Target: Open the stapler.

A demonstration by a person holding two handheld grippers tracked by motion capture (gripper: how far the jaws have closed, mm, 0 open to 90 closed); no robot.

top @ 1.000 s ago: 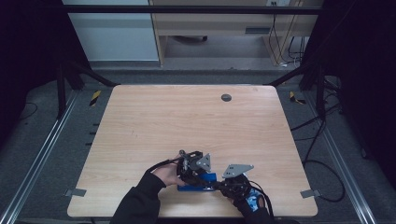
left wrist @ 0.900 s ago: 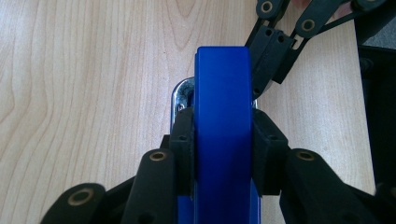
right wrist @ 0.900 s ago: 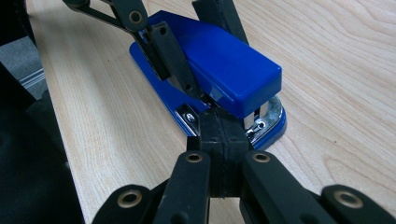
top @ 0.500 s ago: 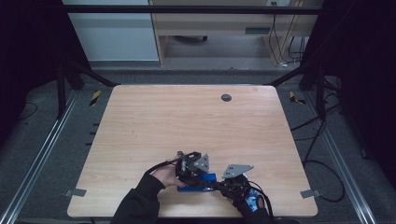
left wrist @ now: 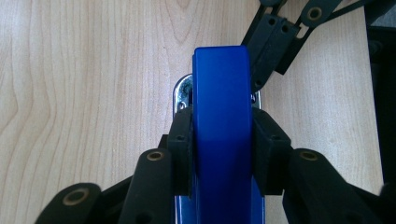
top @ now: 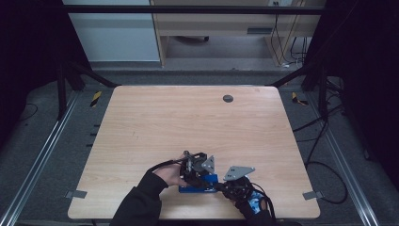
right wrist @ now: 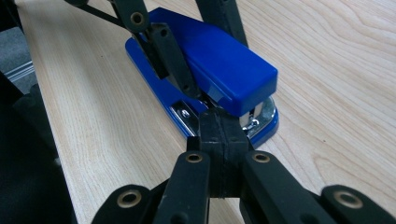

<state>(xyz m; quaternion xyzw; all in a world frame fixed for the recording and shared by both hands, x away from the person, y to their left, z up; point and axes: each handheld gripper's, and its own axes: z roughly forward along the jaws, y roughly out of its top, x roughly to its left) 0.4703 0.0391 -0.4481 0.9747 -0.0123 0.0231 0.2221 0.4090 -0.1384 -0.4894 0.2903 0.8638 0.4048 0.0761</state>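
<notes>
Already the blue stapler (top: 200, 182) lies flat near the desk's (top: 188, 117) front edge, both grippers on it — nothing lifted or pressed yet, I judge. Left gripper view: the left gripper (left wrist: 223, 140) is clamped across the stapler's top, jaws just eased slightly. Right gripper view: the right gripper (right wrist: 219, 123), jaws together, touches the stapler's front end.

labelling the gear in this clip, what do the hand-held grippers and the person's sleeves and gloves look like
Both hand-held grippers, left and right, are black, with linked jaws on brass-coloured pivots, a grey three-cornered plate on top and a black cable trailing. The left arm wears a dark sleeve; the right hand wears a black and blue glove.
</notes>
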